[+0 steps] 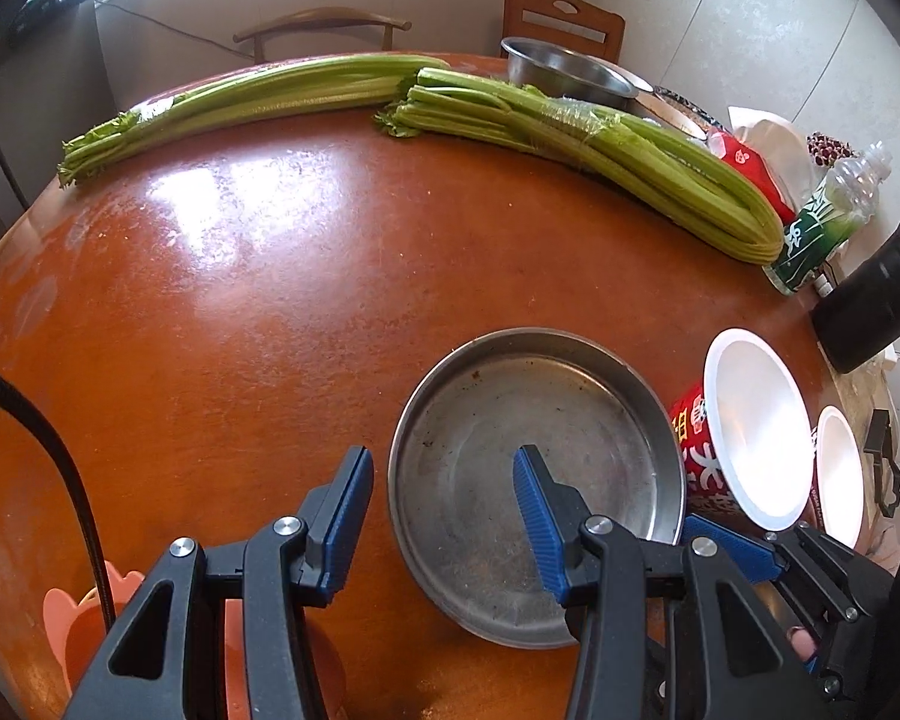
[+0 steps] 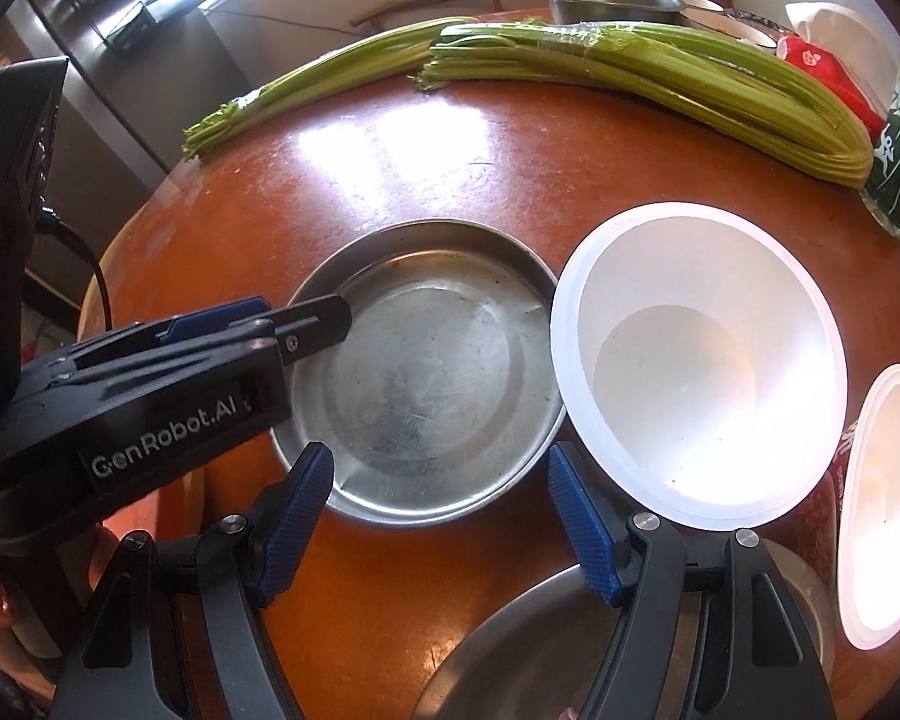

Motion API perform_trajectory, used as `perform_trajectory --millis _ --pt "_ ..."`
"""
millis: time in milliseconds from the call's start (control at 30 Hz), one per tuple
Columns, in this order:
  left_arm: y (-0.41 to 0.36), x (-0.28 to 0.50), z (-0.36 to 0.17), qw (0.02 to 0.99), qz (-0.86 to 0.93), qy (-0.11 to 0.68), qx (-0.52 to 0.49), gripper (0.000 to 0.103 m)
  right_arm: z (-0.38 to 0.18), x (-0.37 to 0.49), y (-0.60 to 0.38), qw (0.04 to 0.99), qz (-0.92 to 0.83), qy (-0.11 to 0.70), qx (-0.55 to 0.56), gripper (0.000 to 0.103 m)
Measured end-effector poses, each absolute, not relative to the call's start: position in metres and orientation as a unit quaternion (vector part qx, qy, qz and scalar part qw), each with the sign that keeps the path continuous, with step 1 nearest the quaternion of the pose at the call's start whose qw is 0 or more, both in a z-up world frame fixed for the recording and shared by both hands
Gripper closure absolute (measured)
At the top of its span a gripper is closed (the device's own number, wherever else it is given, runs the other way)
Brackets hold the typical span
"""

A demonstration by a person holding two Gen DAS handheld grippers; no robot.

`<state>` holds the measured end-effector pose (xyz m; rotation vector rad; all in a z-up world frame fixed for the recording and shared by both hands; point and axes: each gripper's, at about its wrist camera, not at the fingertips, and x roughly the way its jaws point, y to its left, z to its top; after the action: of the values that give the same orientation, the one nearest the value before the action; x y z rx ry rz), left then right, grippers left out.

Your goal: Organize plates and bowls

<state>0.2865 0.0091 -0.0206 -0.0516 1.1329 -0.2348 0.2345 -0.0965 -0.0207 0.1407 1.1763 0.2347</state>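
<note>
A round steel plate (image 1: pixel 546 468) lies on the orange table; it also shows in the right wrist view (image 2: pixel 432 372). My left gripper (image 1: pixel 444 480) is open, straddling the plate's left rim, one finger over the plate, nothing held. My right gripper (image 2: pixel 441 480) is open and empty just above the plate's near rim. A white-lined red paper bowl (image 1: pixel 756 426) stands right of the plate, also in the right wrist view (image 2: pixel 696 366). A second paper bowl (image 2: pixel 888 504) is further right. Another steel plate (image 2: pixel 510 660) sits under my right gripper.
Two celery bunches (image 1: pixel 570 138) lie across the far table. A steel basin (image 1: pixel 564 69), red packet (image 1: pixel 750 174), green bottle (image 1: pixel 822 222) and black bottle (image 1: pixel 876 294) crowd the far right. Chairs stand behind. The table (image 1: pixel 240 300) edge curves at left.
</note>
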Motion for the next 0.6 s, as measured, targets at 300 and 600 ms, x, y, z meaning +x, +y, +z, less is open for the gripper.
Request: perform_trajectory --millis 300,600 --pt "0.012 0.296 -0.036 0.825 -0.109 0.553 -0.036 0.055 -0.028 0.241 -0.085 0.823 0.095 0.559 0.027 0.027" --pt "0.016 0.295 -0.038 0.824 -0.116 0.553 -0.047 0.059 -0.029 0.24 -0.082 0.829 0.111 0.548 0.021 0.026"
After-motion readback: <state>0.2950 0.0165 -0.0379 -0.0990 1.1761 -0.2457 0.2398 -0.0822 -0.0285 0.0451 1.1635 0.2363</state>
